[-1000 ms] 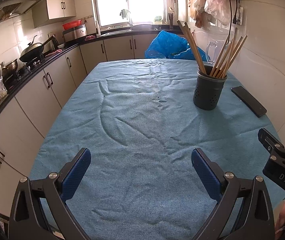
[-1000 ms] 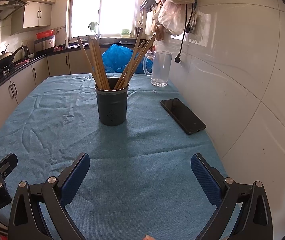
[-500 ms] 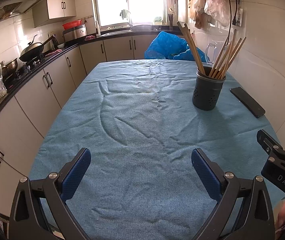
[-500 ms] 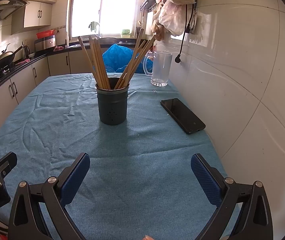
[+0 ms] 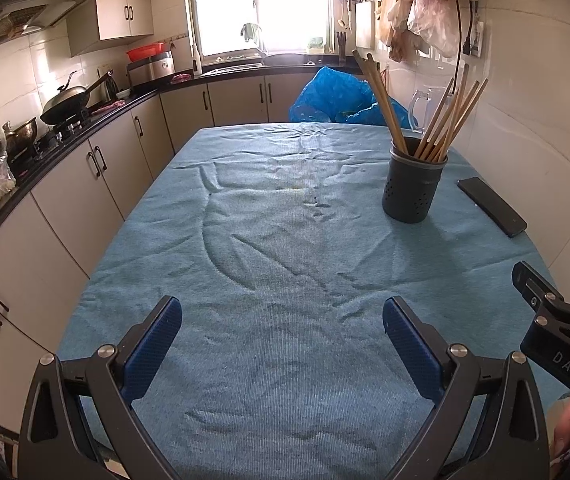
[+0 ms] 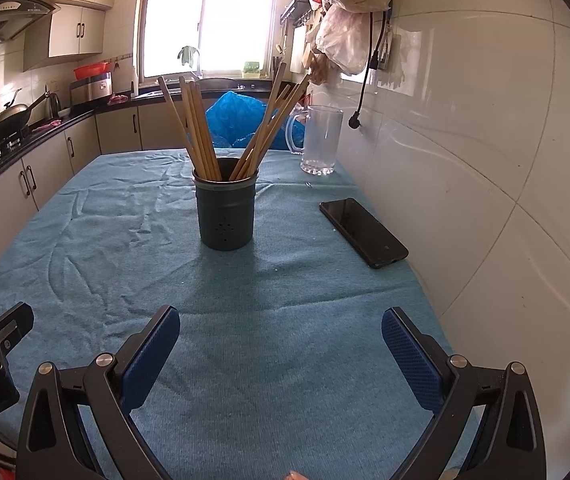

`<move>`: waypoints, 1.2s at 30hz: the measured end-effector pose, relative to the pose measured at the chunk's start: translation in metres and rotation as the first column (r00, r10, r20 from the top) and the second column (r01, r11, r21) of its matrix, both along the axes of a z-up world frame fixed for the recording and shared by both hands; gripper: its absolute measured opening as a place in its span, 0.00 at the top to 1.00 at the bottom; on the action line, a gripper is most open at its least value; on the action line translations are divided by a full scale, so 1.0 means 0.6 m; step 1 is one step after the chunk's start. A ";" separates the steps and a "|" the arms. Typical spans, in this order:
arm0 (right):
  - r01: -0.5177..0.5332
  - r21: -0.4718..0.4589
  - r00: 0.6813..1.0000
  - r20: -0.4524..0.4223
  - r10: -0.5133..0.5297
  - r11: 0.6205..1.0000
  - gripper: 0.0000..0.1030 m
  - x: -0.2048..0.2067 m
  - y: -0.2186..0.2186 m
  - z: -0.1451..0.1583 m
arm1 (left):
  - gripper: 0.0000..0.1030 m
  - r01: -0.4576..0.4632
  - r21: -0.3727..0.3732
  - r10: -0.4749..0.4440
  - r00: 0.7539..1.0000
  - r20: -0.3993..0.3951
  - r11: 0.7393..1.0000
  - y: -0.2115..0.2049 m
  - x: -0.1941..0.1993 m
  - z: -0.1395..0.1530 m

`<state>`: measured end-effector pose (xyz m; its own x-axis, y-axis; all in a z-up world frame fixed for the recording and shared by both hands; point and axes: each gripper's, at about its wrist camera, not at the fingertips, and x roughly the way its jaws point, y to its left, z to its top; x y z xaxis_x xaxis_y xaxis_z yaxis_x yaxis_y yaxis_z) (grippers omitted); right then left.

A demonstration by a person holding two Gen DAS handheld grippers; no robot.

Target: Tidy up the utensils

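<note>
Chopsticks (image 6: pixel 205 132): standing loosely fanned in the dark perforated holder (image 6: pixel 226 212), in two leaning bunches; none lying loose on the cloth that I can see.
Holder position: sitting upright on the blue tablecloth (image 5: pixel 285 280), toward the wall side, well ahead of both tools.
Change over the last second: both views are drawing back a little; the holder is shrinking slightly in frame. Nothing on the table is shifting.
Reading of that: looks like retreat after the last chopstick is in, so the sorting seems finished or close to it.
Left gripper (image 5: pixel 283 338): fingers spread wide, carrying nothing, hovering over the near edge of the cloth.
Right gripper (image 6: pixel 281 340): fingers likewise spread wide and empty, pointing straight at the holder.
Nearby: black phone (image 6: pixel 363 232) lying flat just beside the holder on the wall side; clear glass pitcher (image 6: pixel 321 140) standing behind it near the wall; blue plastic bag (image 6: pixel 241 120) beyond the table's far end.
In the way: nothing lying between the grippers and the holder; the phone and the tiled wall (image 6: pixel 485 160) are crowding any approach from the right.
</note>
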<state>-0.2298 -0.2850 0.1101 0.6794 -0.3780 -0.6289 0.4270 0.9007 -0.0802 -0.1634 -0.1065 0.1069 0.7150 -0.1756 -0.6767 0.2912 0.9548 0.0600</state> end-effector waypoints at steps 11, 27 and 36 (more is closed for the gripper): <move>-0.007 -0.002 1.000 0.027 0.007 1.000 0.00 -0.026 0.006 0.012 | 0.03 -0.006 -0.012 0.006 1.000 0.028 1.000 0.007 -0.031 0.015; -0.025 -0.022 0.997 0.078 0.027 0.999 0.00 -0.050 0.023 0.038 | 0.03 -0.018 -0.037 0.022 0.995 0.098 0.999 0.024 -0.066 0.049; -0.024 -0.027 0.996 0.087 0.026 0.999 0.00 -0.054 0.026 0.046 | 0.03 -0.015 -0.052 0.021 0.994 0.112 0.999 0.026 -0.072 0.055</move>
